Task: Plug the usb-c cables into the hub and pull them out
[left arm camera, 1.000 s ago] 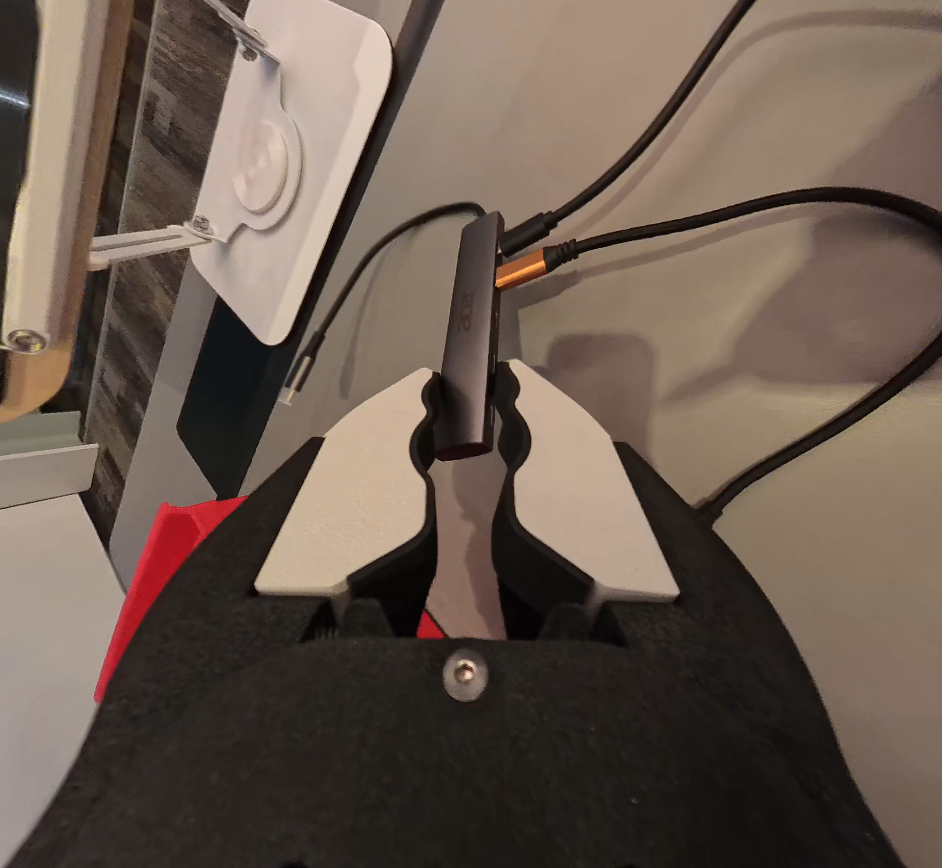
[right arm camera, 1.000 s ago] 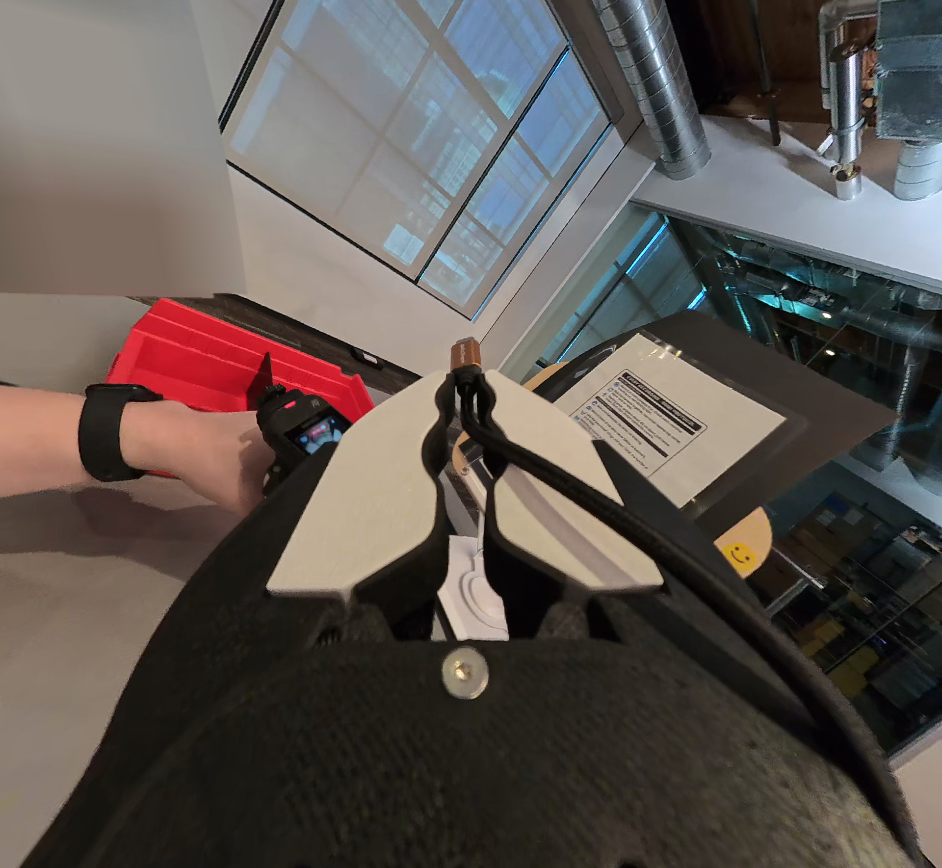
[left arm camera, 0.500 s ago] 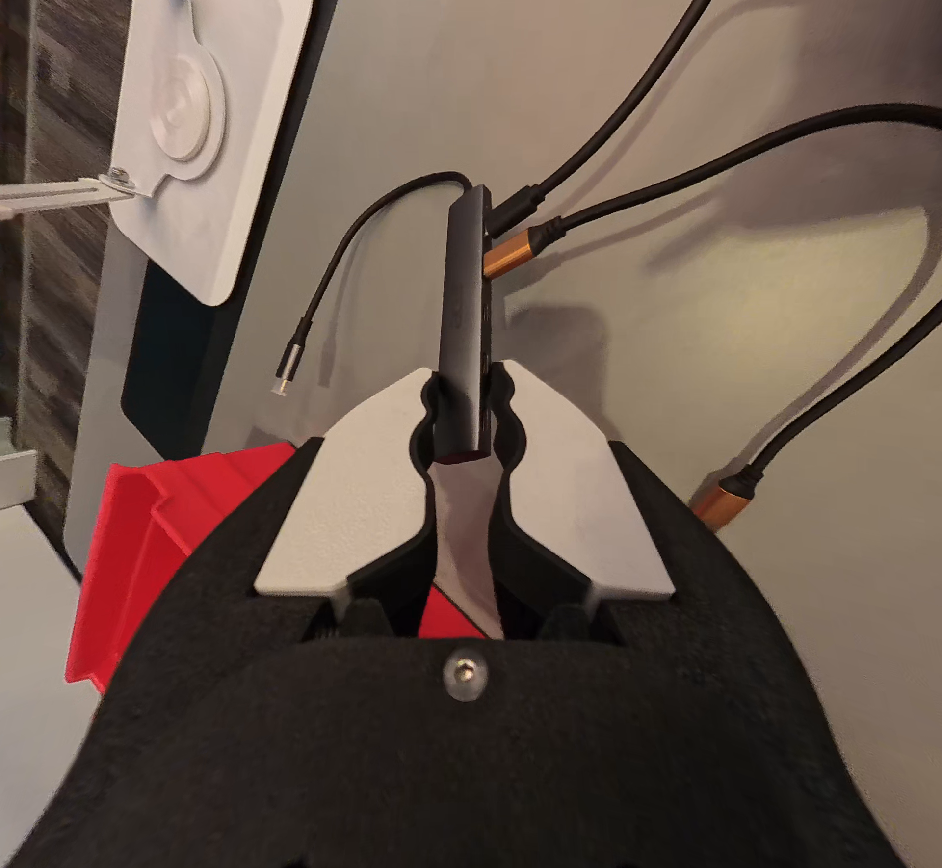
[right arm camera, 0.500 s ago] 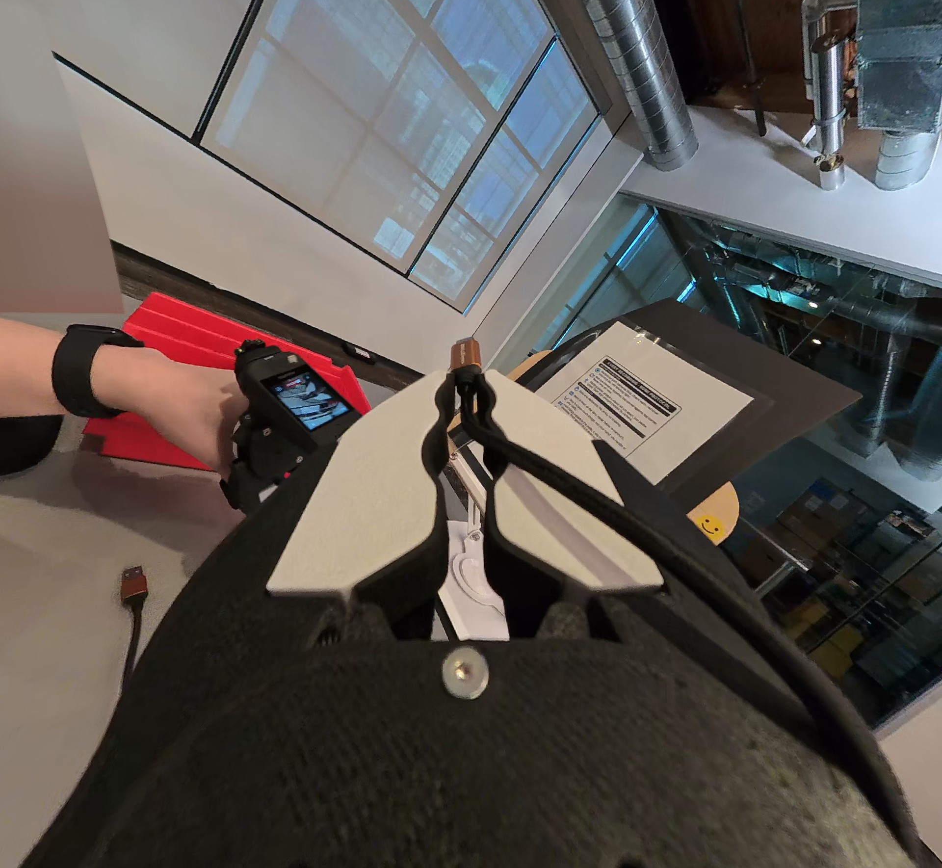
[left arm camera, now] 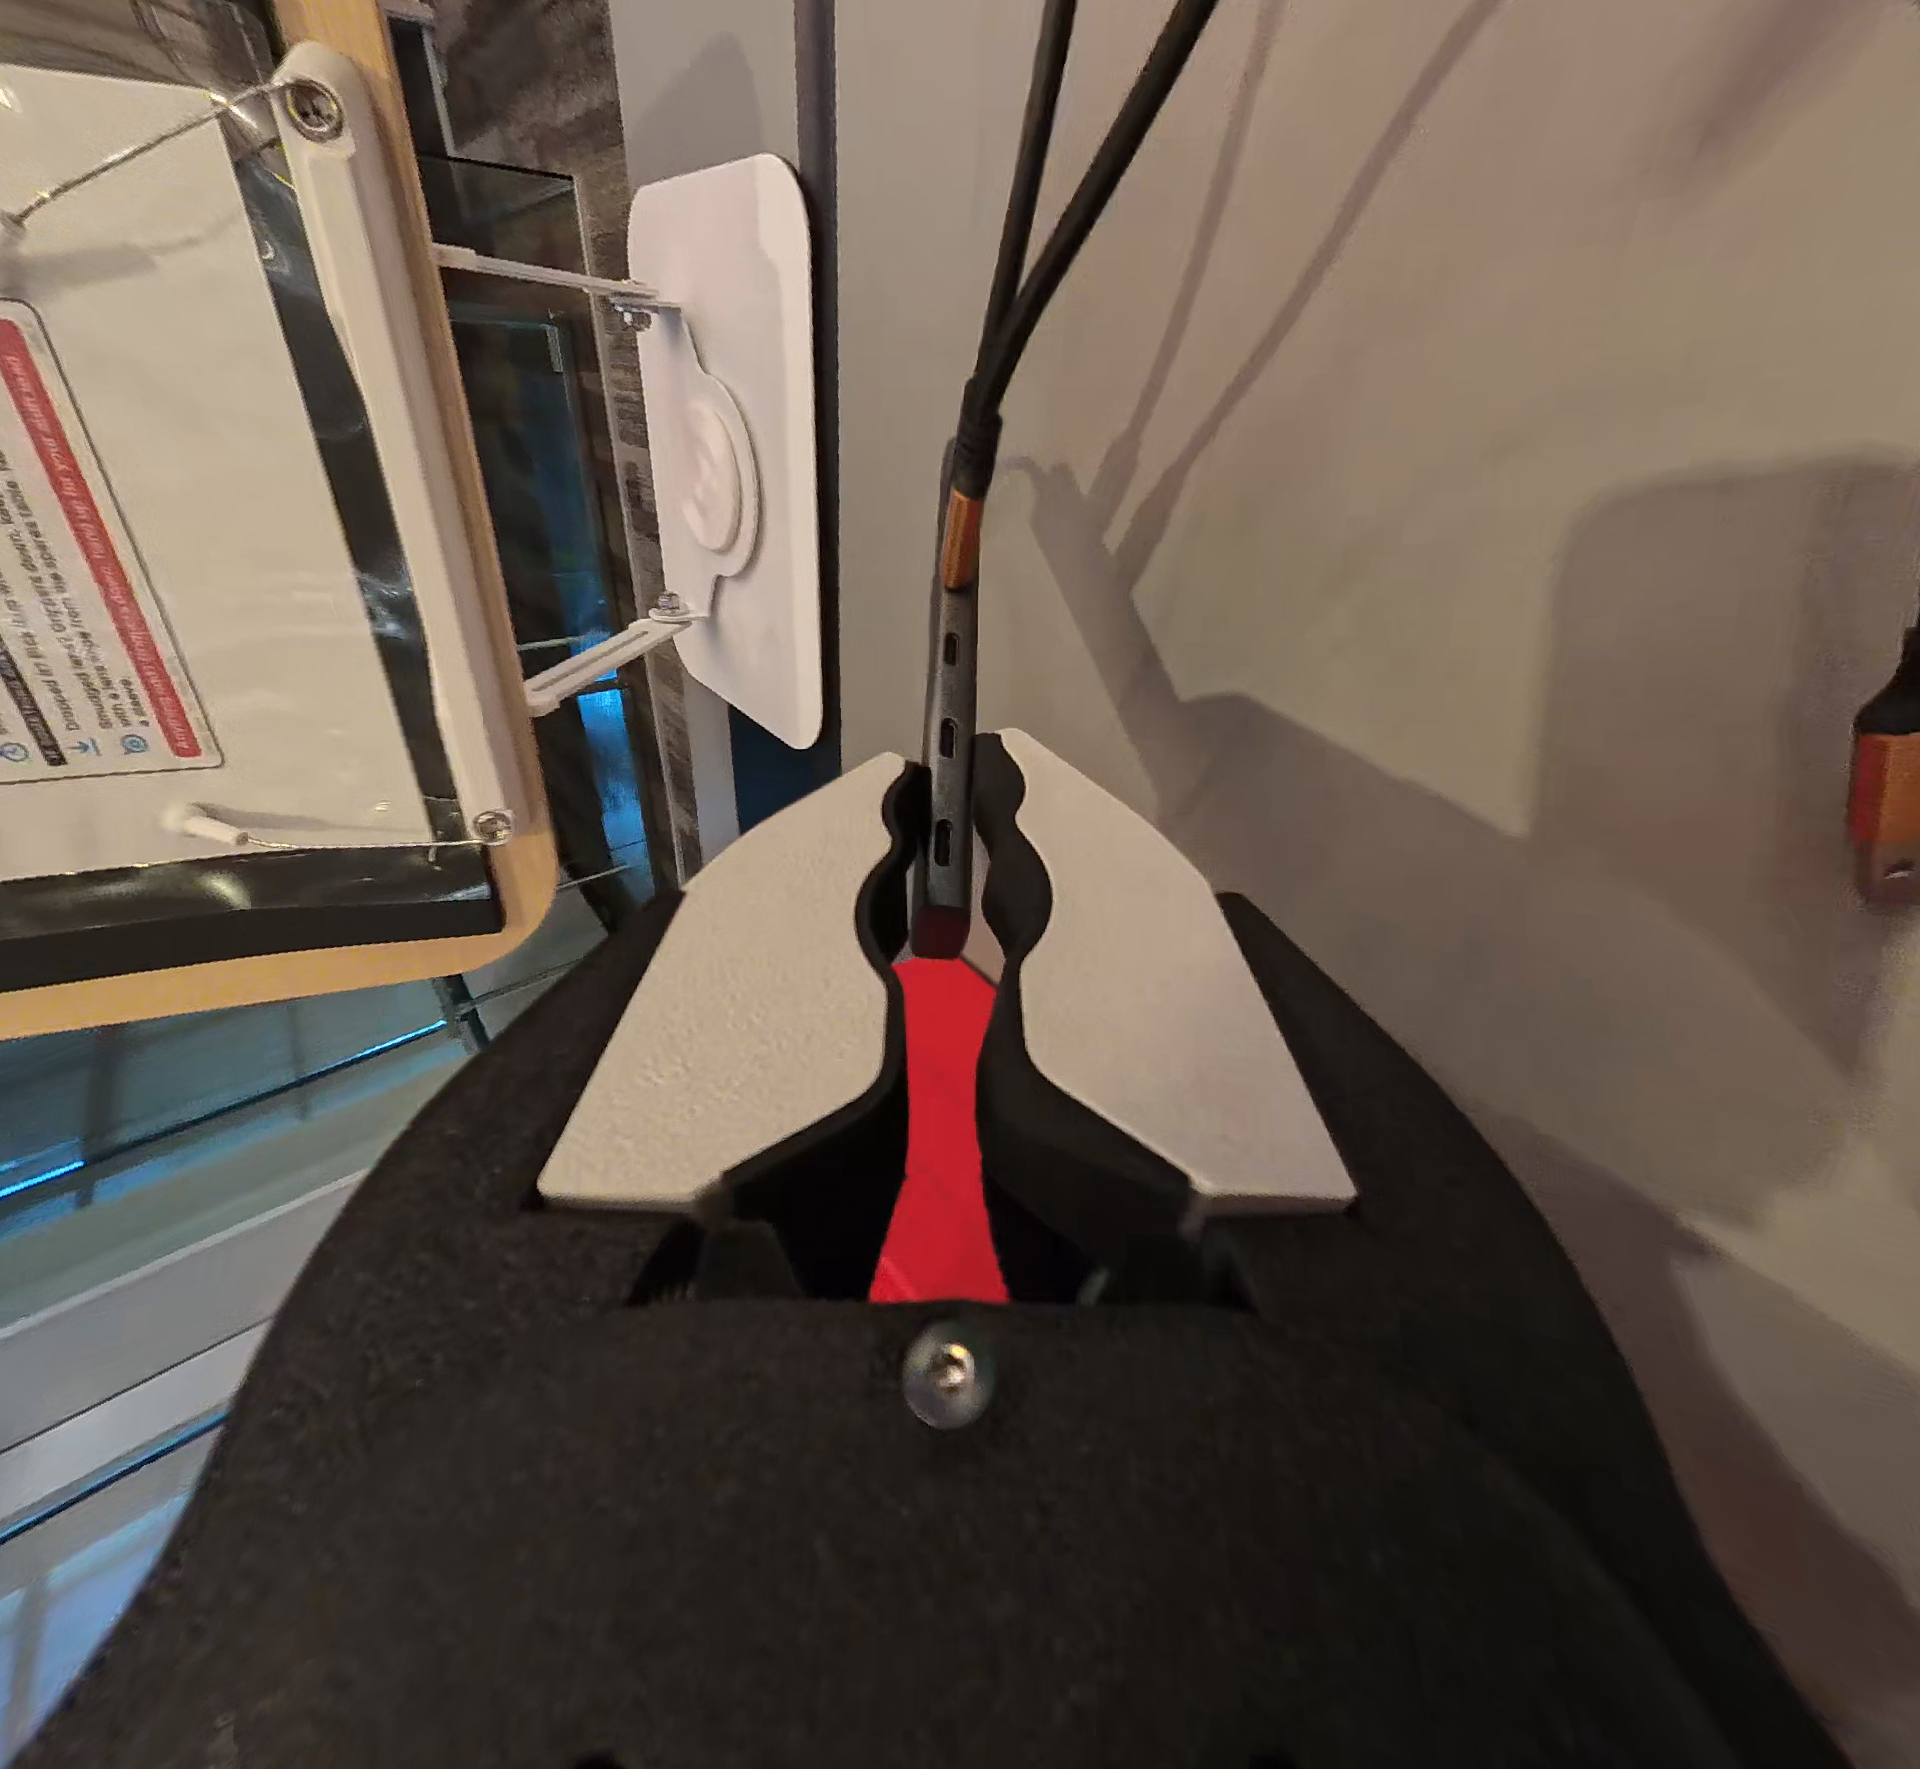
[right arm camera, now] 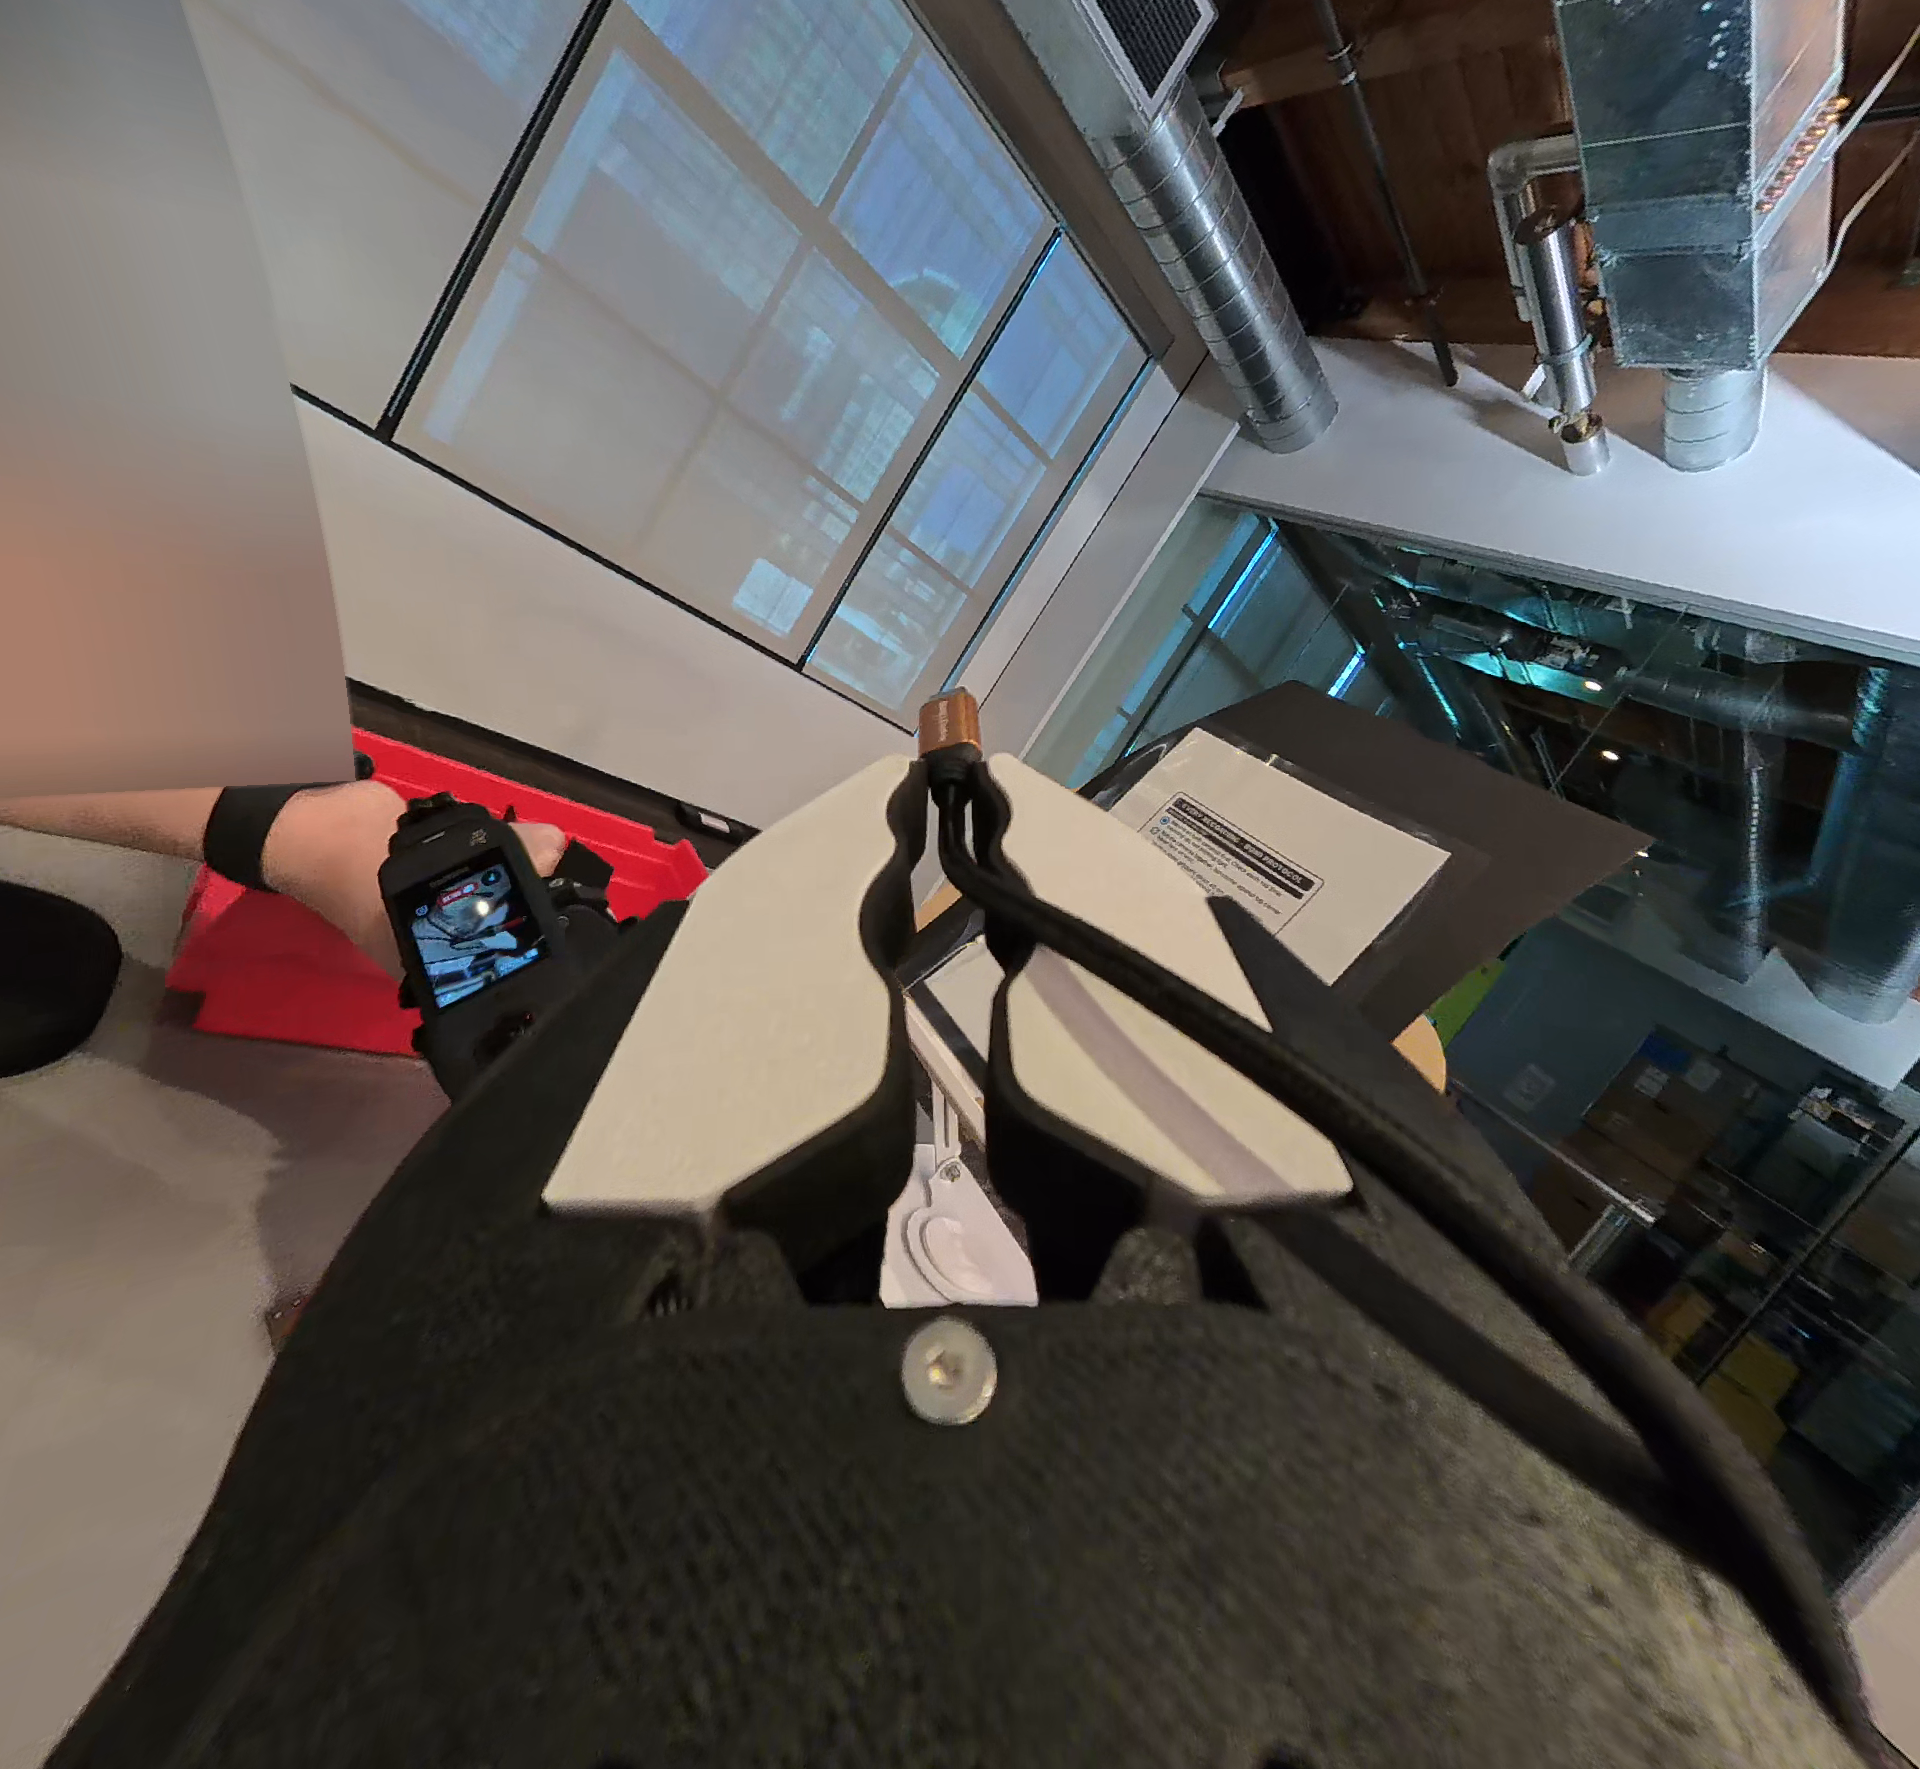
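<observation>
Fingers (left arm camera: 769,950) of the left gripper (left arm camera: 943,846) are pinched nearly together on the near end of the slim grey hub (left arm camera: 948,743), which runs up the middle of the left wrist view with its row of small ports facing the camera. At the hub's far end sits an orange-collared plug (left arm camera: 958,540), and two black cables (left arm camera: 1049,192) climb from there to the top edge of the frame. Another orange plug (left arm camera: 1886,800) shows at the right edge, lying loose on the grey tabletop (left arm camera: 1507,265). A red bin (left arm camera: 940,1096) shows through the gap behind the fingers, a white mounting plate (left arm camera: 743,441) stands centre left, and a wood-edged sign board (left arm camera: 208,472) fills the upper left

Over in the right wrist view, the right gripper (right arm camera: 951,784) is squeezed tight on a black cable (right arm camera: 1195,992) just behind its copper-coloured plug (right arm camera: 951,724), which sticks out past the fingertips at frame centre. That cable trails back over the right finger toward the lower right. At centre left a hand (right arm camera: 343,846) with a black wristband holds the other gripper's handle with its small screen (right arm camera: 473,930), in front of the red bin
</observation>
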